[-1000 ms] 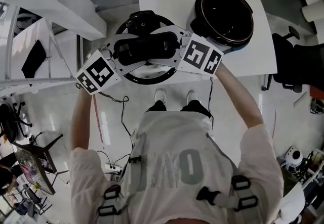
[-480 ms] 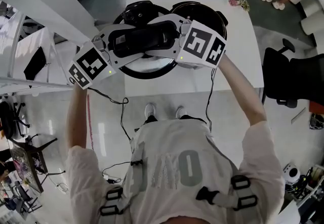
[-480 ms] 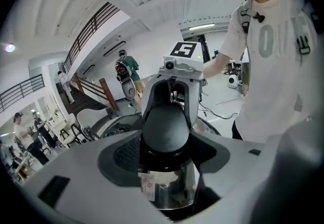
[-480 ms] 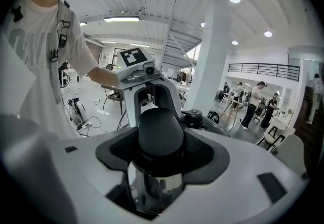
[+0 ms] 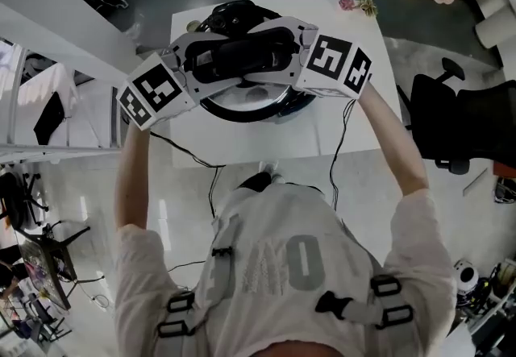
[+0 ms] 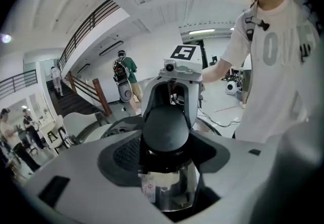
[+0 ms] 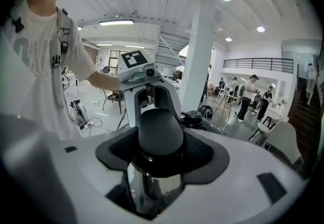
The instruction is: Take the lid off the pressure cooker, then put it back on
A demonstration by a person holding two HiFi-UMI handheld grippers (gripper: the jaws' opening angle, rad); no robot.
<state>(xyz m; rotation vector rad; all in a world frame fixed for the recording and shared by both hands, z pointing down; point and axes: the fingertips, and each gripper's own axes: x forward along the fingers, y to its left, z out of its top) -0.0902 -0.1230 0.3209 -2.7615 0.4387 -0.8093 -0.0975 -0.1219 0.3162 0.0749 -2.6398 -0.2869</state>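
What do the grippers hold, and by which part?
The lid, by its black handle: the left gripper at one end, the right gripper at the other.

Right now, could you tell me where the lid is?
In the head view, the lid is top centre over the white table, clamped between the left gripper and right gripper.
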